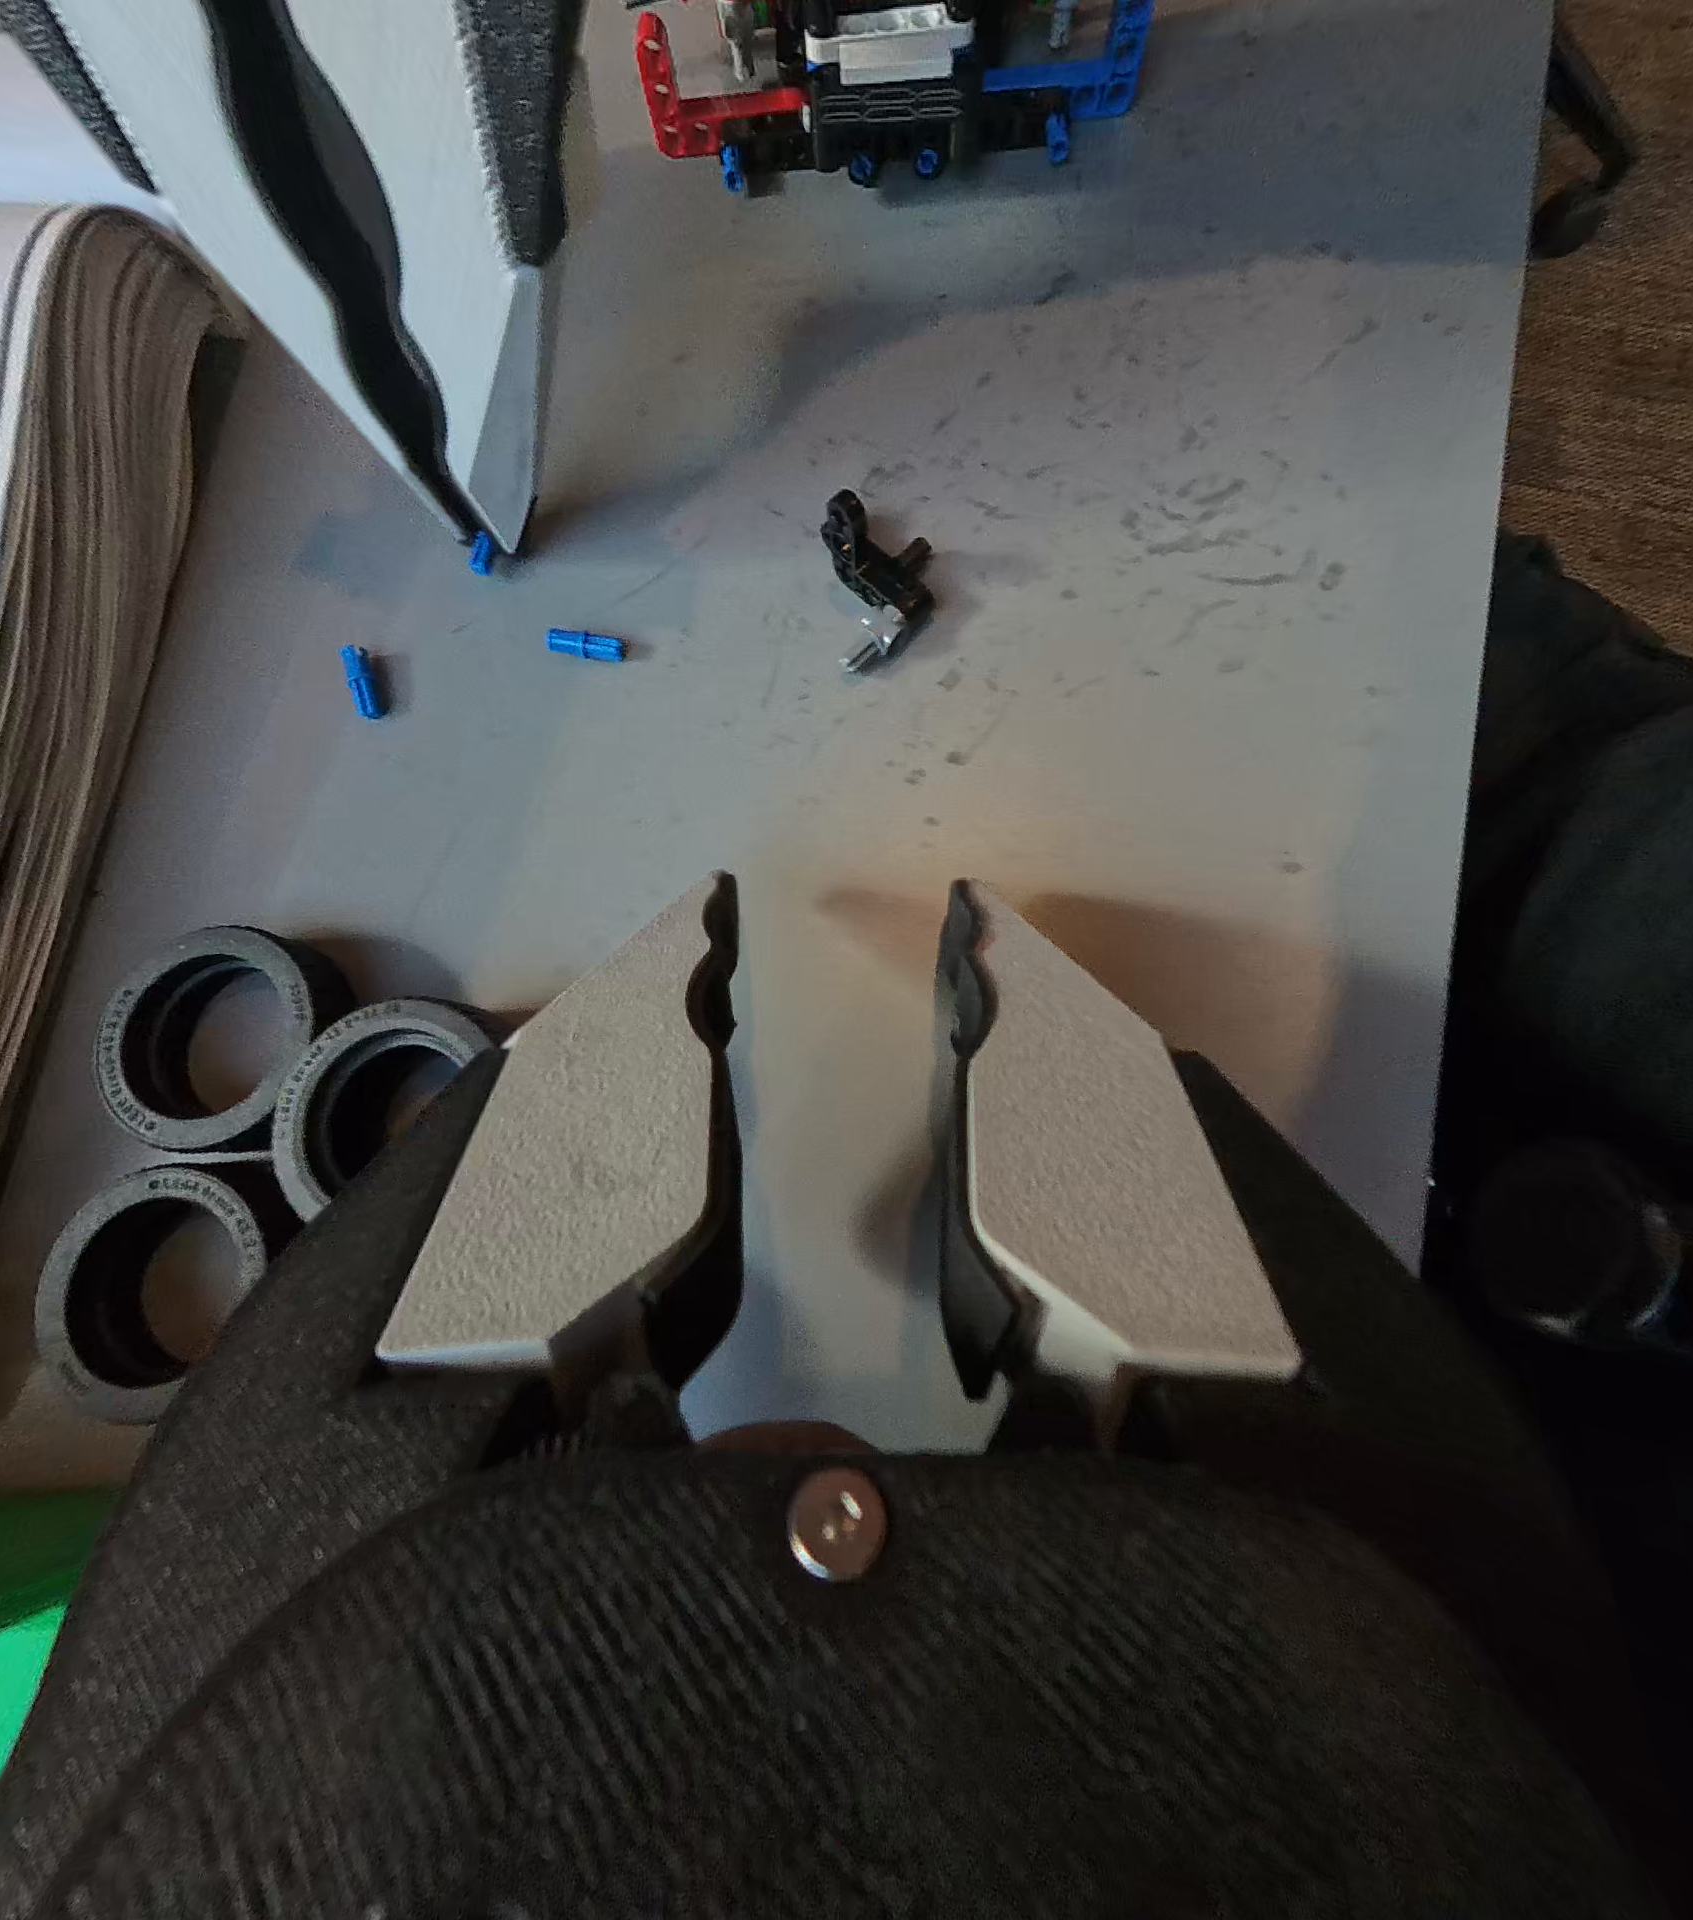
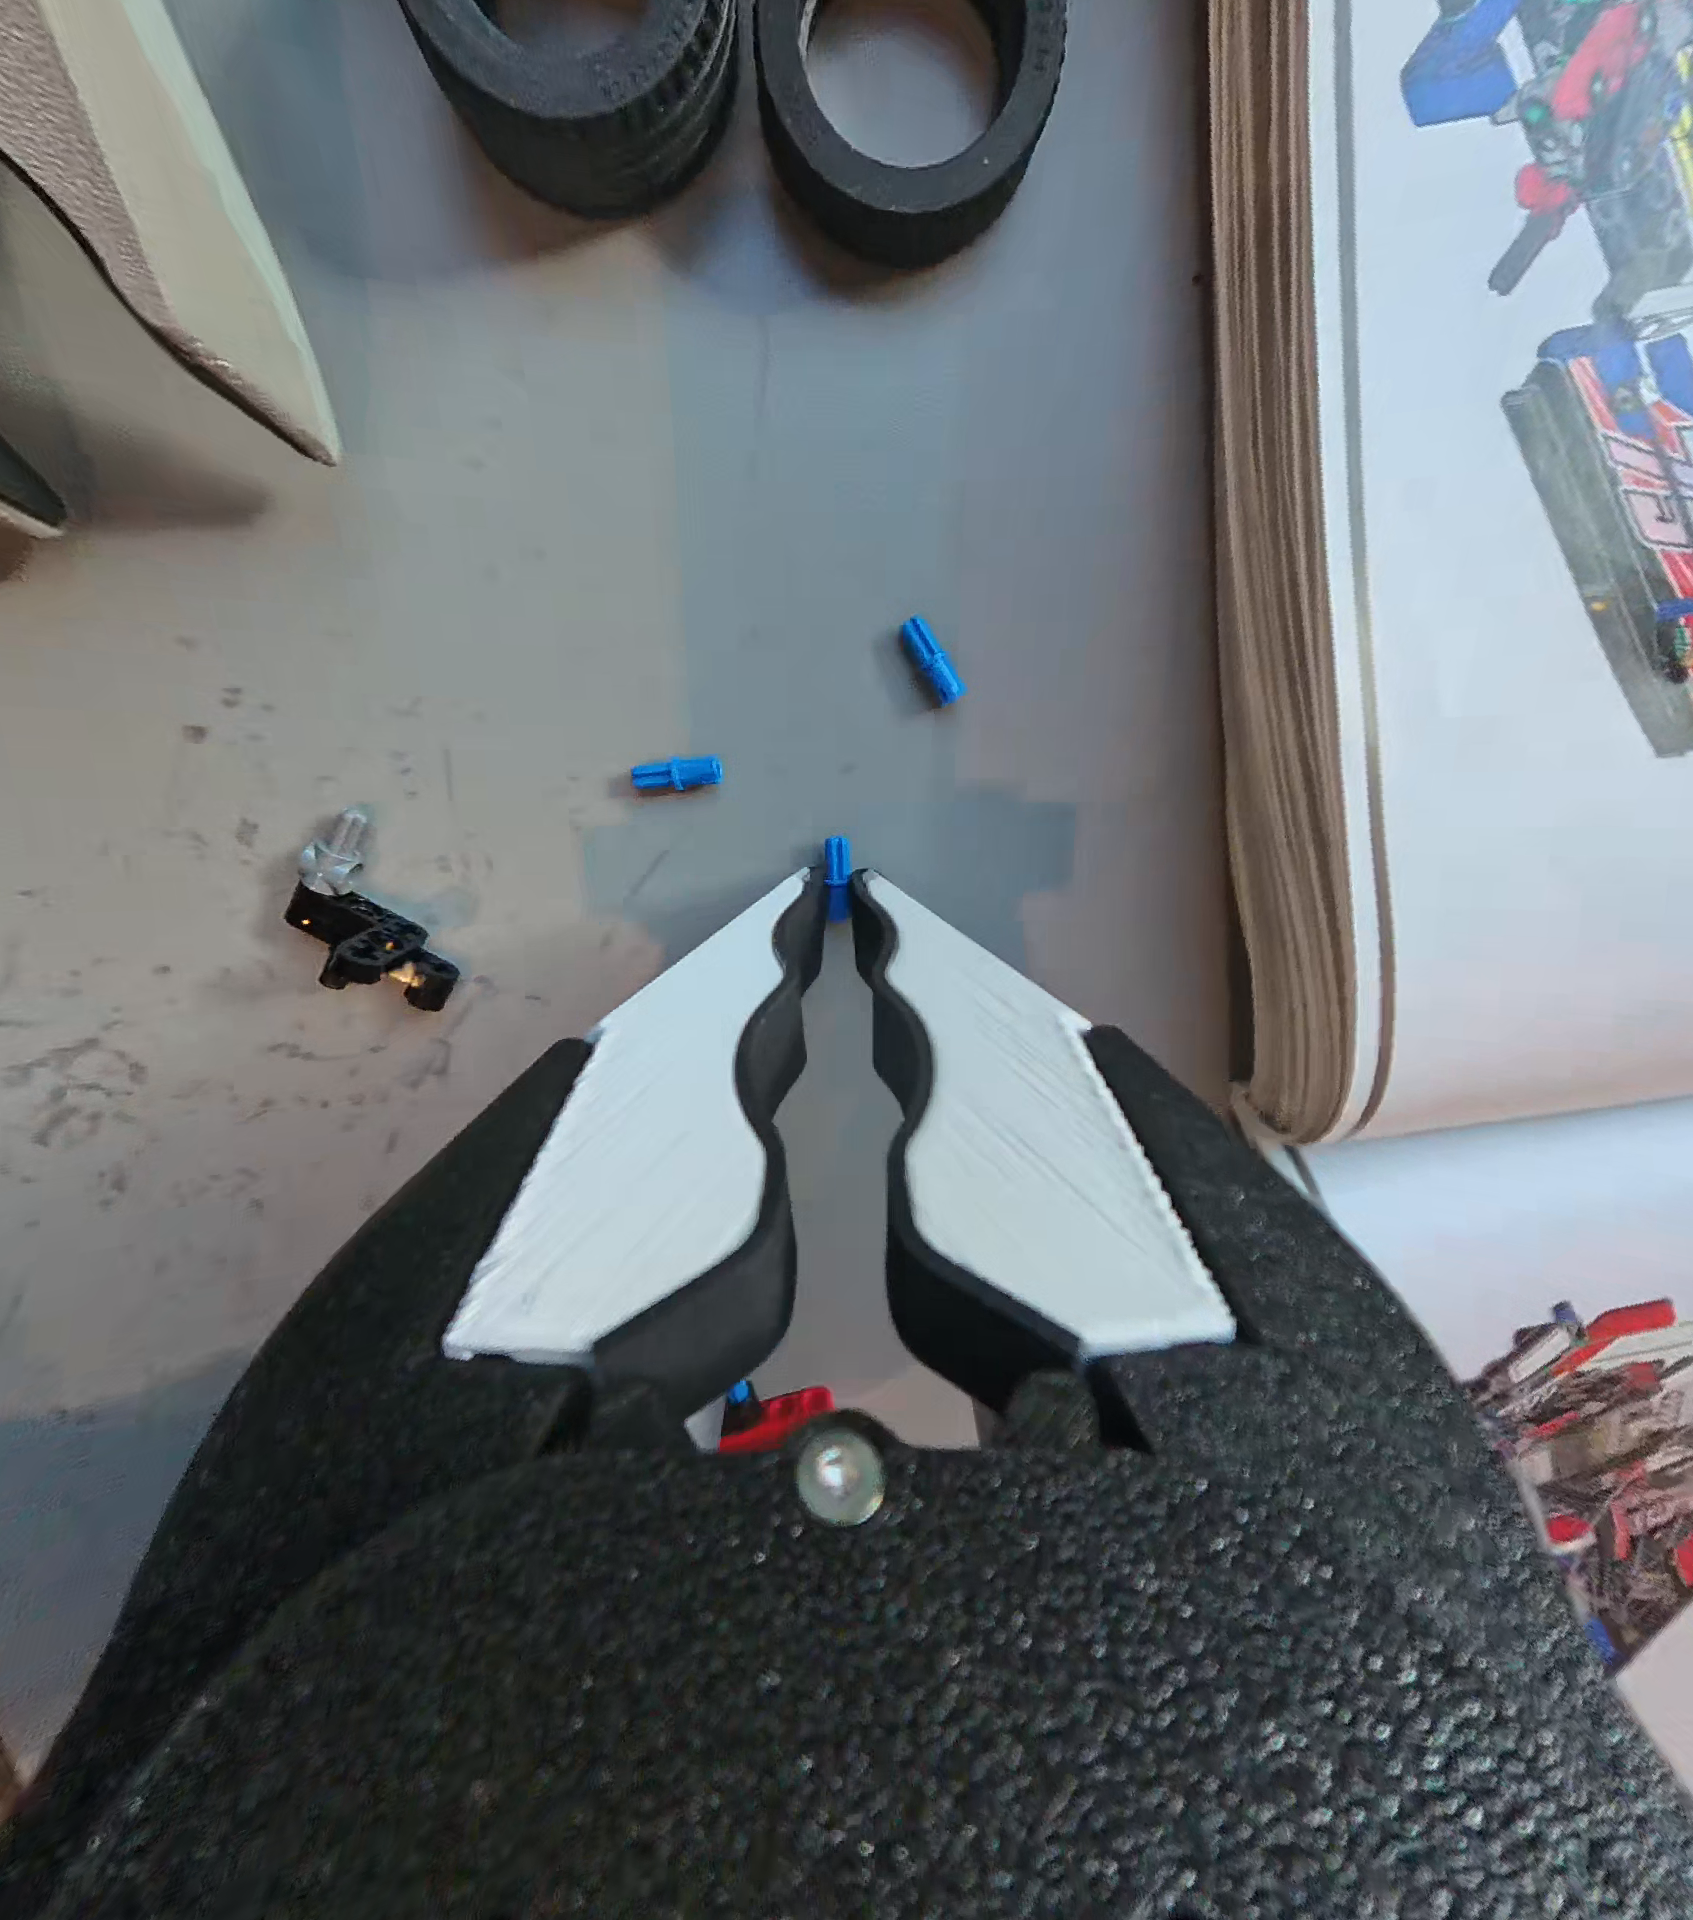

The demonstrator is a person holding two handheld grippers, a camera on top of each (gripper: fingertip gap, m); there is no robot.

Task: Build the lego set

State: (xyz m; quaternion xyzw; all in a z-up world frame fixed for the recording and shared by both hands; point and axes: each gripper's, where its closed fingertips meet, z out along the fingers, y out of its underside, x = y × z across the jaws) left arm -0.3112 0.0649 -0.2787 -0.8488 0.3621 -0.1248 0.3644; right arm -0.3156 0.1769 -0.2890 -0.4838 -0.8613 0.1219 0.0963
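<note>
Down at the grey table (image 2: 530, 499), the right gripper (image 2: 836, 878) has its fingertips pinched together on a small blue connector pin (image 2: 836, 873), which stands between the tips with one end poking out past them. Two more blue pins lie loose on the table just ahead: one (image 2: 677, 773) a little to the left, another (image 2: 932, 661) farther off to the right. A small black angled piece with a pale grey axle part (image 2: 366, 930) rests well to the left of the pinched pin. Black rubber tyres (image 2: 899, 125) sit at the far edge of this view, and an open instruction booklet (image 2: 1548, 520) lies along the right side. From the left wrist view, the left gripper (image 1: 842, 904) hovers over bare table with its jaws spread and nothing between them. Three tyres (image 1: 198, 1023) cluster beside its left finger. Farther ahead the right gripper (image 1: 494, 535) shows coming down onto the pin, and the partly built model (image 1: 889, 94), with red, blue, black and white parts, stands at the table's far end.
</note>
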